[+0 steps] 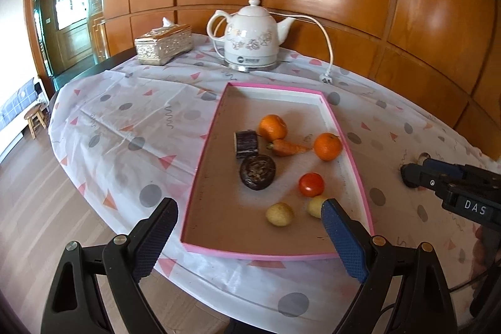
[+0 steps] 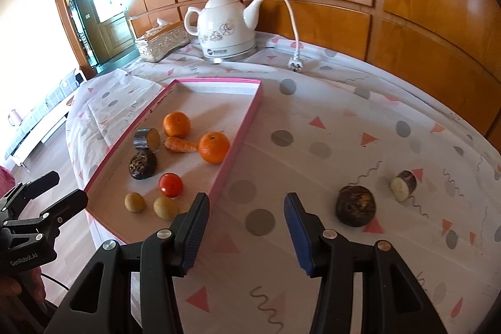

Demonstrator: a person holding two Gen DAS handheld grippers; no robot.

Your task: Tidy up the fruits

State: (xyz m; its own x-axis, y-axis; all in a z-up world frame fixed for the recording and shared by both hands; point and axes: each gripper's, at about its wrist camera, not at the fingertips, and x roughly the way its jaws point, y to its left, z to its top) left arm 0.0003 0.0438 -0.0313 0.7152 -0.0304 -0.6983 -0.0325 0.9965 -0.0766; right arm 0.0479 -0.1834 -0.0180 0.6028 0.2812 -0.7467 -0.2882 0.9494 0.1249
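A pink-rimmed tray on the table holds two oranges, a carrot, a red tomato, two small yellow fruits, a dark round root and a dark cut piece. On the cloth right of the tray lie another dark round root and a cut piece. My left gripper is open and empty over the tray's near edge. My right gripper is open and empty above the cloth, left of the loose root.
A white kettle with cord and plug stands at the back, a tissue box to its left. Wood panelling lies behind. The table edge drops to the floor on the left.
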